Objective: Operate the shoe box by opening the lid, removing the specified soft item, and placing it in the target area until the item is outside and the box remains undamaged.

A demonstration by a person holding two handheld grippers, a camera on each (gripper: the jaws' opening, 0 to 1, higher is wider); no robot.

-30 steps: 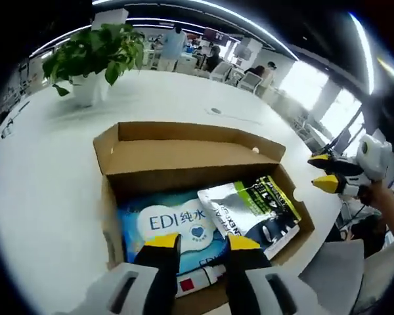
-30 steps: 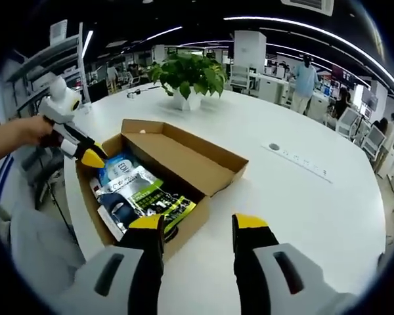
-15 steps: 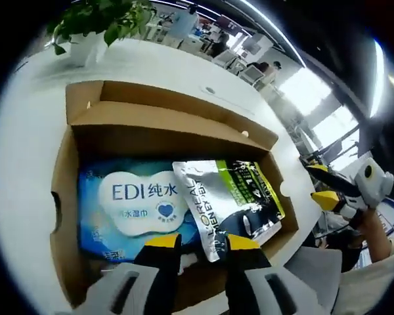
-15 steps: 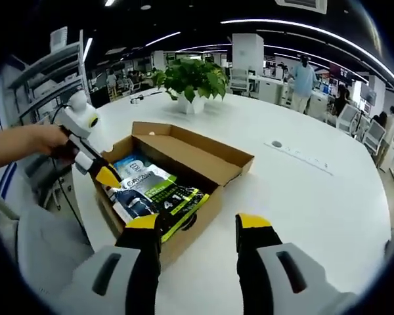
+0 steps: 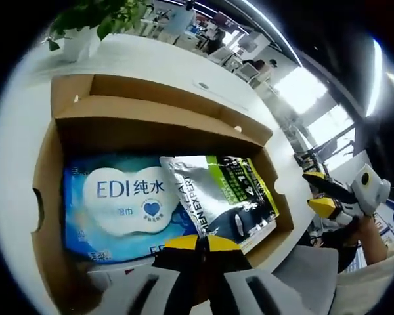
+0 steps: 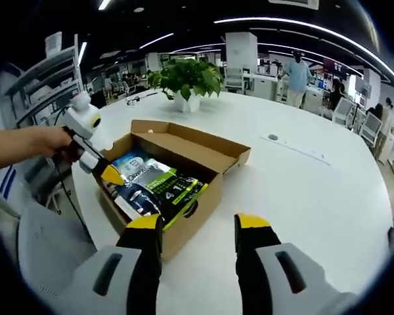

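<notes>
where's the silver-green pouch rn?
In the open shoe box, the silver-green pouch lies beside and partly over the blue wipes pack, just ahead of the left claw.

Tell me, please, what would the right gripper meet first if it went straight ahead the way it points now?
Likely the near corner of the open shoe box, which sits just ahead between the jaws of the right gripper; depth is unclear, and bare white table lies to its right.

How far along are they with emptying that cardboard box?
Done: the shoe box is open, lid folded back. In hand: the left gripper has its jaws closed at the near edge of the silver pouch, beside the blue wipes pack; whether it grips the pouch is unclear. Left: lifting the item out onto the table. The right gripper waits open.
</notes>
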